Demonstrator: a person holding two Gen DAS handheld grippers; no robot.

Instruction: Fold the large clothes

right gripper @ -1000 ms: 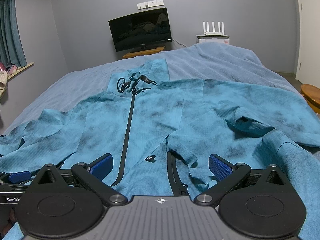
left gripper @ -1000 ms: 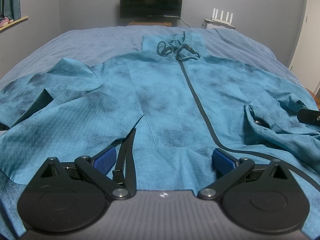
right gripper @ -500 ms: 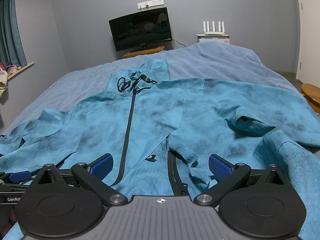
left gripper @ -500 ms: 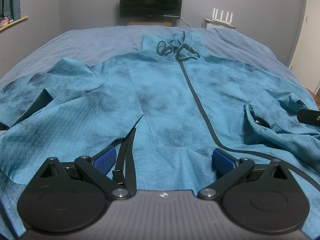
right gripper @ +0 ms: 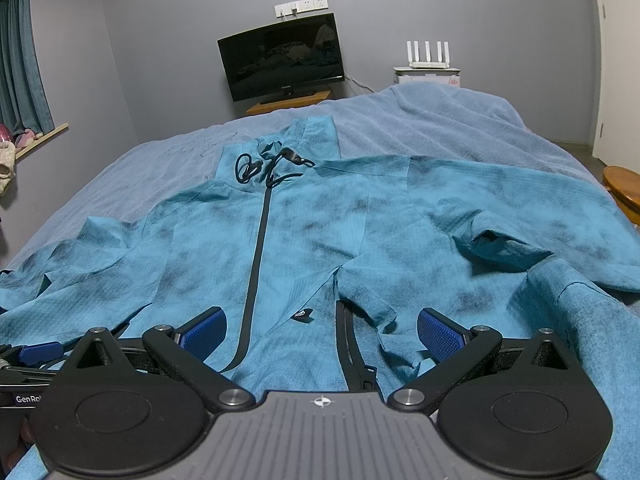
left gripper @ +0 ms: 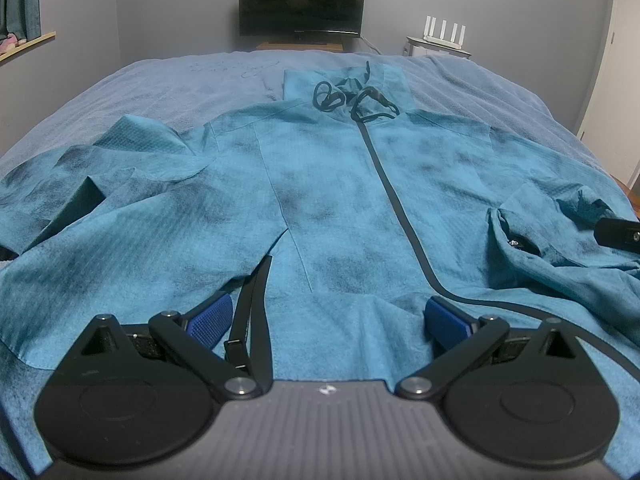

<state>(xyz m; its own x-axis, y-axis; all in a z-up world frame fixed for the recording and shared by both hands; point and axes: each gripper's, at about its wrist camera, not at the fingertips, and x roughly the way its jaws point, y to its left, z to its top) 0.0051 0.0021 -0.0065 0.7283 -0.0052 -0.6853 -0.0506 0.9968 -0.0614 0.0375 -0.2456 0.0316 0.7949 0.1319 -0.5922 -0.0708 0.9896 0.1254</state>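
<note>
A large teal zip jacket [left gripper: 328, 200] [right gripper: 304, 240] lies front-up and spread out on the bed, collar and black drawcords [left gripper: 352, 98] at the far end, sleeves out to both sides. Its black zipper [left gripper: 396, 208] [right gripper: 256, 272] runs down the middle toward me. My left gripper [left gripper: 328, 316] hovers open over the hem, left of the zipper, blue pads wide apart with only cloth below. My right gripper [right gripper: 320, 328] is open over the hem right of the zipper, above a pocket zip [right gripper: 348, 344]. The left gripper's tip [right gripper: 36, 352] shows at the right view's left edge.
A grey-blue bedspread [left gripper: 160, 80] [right gripper: 440, 120] covers the bed under the jacket. A dark monitor [left gripper: 302, 2] and a white router [left gripper: 444, 34] stand by the far wall. A wooden stool [right gripper: 624, 188] sits off the bed's right side, a curtained window ledge [right gripper: 28, 140] on the left.
</note>
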